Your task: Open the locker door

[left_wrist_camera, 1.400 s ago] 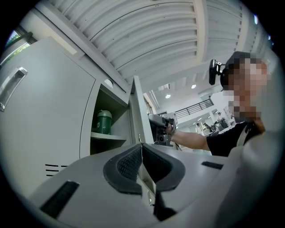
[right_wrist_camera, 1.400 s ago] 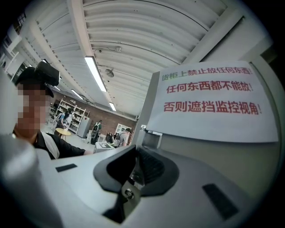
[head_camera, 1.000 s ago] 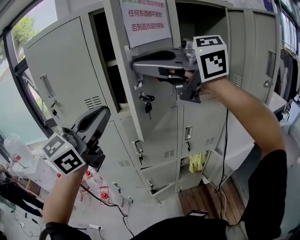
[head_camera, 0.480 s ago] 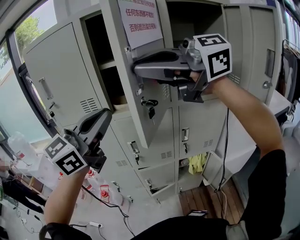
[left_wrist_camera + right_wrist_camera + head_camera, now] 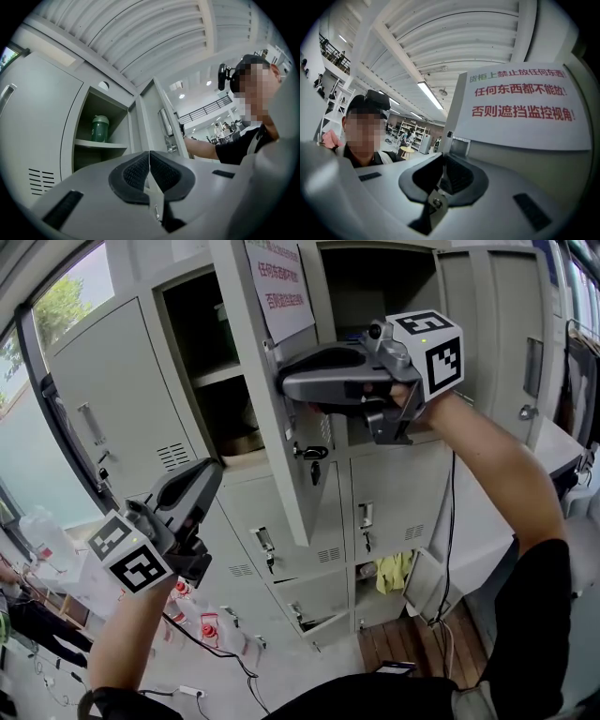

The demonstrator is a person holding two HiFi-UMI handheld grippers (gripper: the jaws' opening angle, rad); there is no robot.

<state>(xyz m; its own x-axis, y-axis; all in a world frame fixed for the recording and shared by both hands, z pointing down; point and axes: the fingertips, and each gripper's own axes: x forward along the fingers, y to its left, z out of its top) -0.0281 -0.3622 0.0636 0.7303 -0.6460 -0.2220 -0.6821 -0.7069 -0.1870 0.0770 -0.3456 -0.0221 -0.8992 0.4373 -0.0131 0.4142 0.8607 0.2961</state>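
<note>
My right gripper, pinching the door's edge, has swung it wider towards me: locker nearly open. Left gripper idles, pressed together.

Head camera: on person's head, looks steeply down locker bank; left gripper low at left, right gripper up at locker door.
Left gripper camera: stands off, tilted up at open compartment and ceiling.
Right gripper camera: hard against door, printed notice close at right.
Shared: door in all three views; notice in head and right gripper views.
</note>
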